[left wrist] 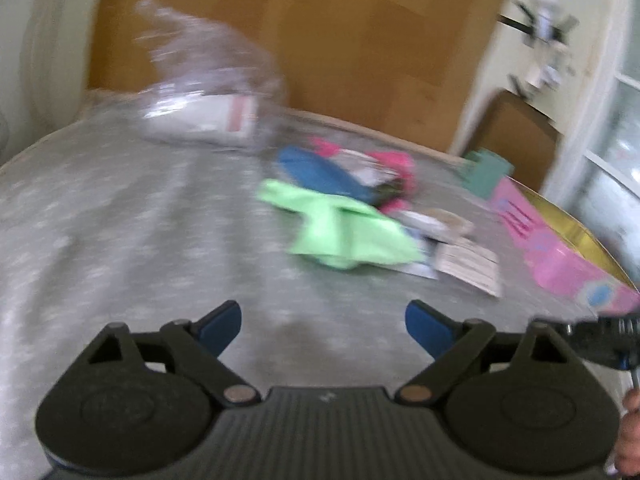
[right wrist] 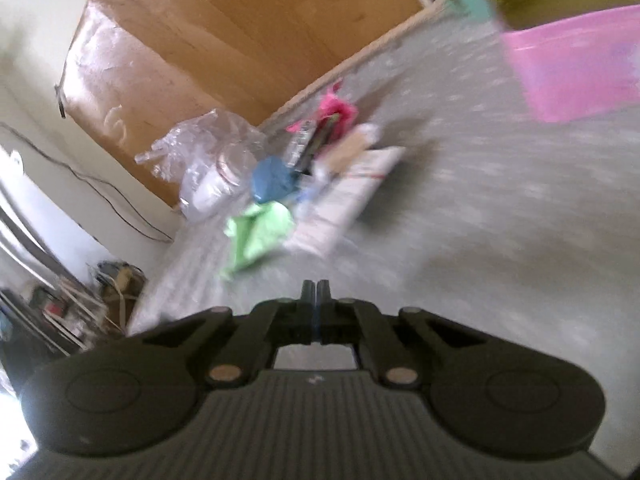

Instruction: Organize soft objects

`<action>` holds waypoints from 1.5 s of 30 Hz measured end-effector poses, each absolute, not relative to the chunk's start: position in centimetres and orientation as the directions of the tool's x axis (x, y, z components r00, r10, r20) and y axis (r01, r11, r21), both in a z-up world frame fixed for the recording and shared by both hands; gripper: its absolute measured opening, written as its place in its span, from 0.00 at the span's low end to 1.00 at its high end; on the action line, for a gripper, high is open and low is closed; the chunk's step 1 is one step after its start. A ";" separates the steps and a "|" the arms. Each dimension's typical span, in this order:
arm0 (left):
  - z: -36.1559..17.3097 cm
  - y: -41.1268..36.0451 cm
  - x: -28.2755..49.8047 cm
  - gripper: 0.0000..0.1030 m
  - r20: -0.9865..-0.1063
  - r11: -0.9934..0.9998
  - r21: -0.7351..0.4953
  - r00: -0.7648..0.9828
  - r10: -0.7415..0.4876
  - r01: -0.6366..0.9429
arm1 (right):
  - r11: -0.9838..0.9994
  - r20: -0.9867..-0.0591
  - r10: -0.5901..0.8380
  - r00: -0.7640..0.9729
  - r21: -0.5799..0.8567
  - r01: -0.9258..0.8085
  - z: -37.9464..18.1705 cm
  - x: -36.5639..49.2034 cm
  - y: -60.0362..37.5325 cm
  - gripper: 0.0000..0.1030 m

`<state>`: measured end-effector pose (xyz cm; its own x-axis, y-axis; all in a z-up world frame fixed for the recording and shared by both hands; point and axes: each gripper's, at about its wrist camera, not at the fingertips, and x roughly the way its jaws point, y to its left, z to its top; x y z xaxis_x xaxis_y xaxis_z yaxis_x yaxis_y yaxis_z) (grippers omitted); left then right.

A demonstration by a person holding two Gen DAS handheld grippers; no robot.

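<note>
Near the far middle of the grey spotted bed cover (left wrist: 120,216) lies the pile of soft objects you are to sort. Foremost in it is a light green cloth (left wrist: 340,232), crumpled and spread flat on the cover. Just behind it, and touching it, sits a blue cloth (left wrist: 316,172); behind that again, a pink item (left wrist: 392,162) with something dark and striped folded into it, too blurred to name. To the right of the green cloth, white papers or flat packets (left wrist: 468,264) lie against the pile.

Your left gripper (left wrist: 323,326) hovers over bare cover short of the pile, its blue-padded fingers (left wrist: 224,322) spread wide with nothing between them. Your right gripper (right wrist: 316,292) is pressed fully together, finger against finger, and grips nothing; it too hangs above bare cover, with the green cloth (right wrist: 256,236) just beyond its tips. Both views are smeared by motion.

Farther out, a crumpled clear plastic bag (left wrist: 208,92) with white contents stands at the far left of the pile, well apart from the green cloth in the left view. A pink box (left wrist: 560,256) lies along the right edge of the bed, with a teal box (left wrist: 486,172) at its far end. Behind the bed rises a large brown cardboard sheet (left wrist: 320,32) against a pale wall.
</note>
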<state>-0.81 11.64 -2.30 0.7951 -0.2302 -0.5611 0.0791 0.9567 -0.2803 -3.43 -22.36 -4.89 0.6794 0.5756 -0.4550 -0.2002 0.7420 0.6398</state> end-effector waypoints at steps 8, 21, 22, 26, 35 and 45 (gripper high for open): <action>-0.7 4.3 2.2 0.89 -0.550 0.927 -0.258 0.748 -0.371 0.271 | 0.722 -0.453 0.554 0.698 0.680 -0.132 -6.1 -5.0 -25.3 0.12; 0.7 6.1 1.5 0.87 -0.561 0.946 -0.264 0.769 -0.307 0.185 | 0.552 -0.378 0.662 0.648 0.830 -0.079 -7.3 1.8 -22.6 0.07; 0.7 5.9 1.5 0.87 -0.564 0.945 -0.263 0.764 -0.314 0.194 | 0.568 -0.378 0.652 0.658 0.818 -0.092 -7.1 0.5 -23.4 0.07; 0.2 3.2 2.1 0.87 -0.572 0.925 -0.258 0.728 -0.378 0.277 | 0.648 -0.401 0.592 0.699 0.753 -0.116 -6.8 -6.0 -28.2 0.06; -1.6 -10.9 3.3 0.93 -0.610 0.752 -0.296 0.490 -0.623 0.589 | 0.811 -0.440 0.406 0.801 0.578 -0.094 -6.4 -12.4 -32.6 0.08; 1.7 -11.0 1.3 1.00 -0.549 0.763 -0.294 0.552 -0.628 0.575 | 0.958 -0.380 0.282 0.881 0.072 -0.276 -4.7 -11.0 -24.4 0.12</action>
<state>1.25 -10.99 1.70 0.5521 -0.6276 -0.5490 0.5754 0.7633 -0.2938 -10.99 -24.42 -4.66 0.8809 0.2822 -0.3799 -0.2760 0.9585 0.0718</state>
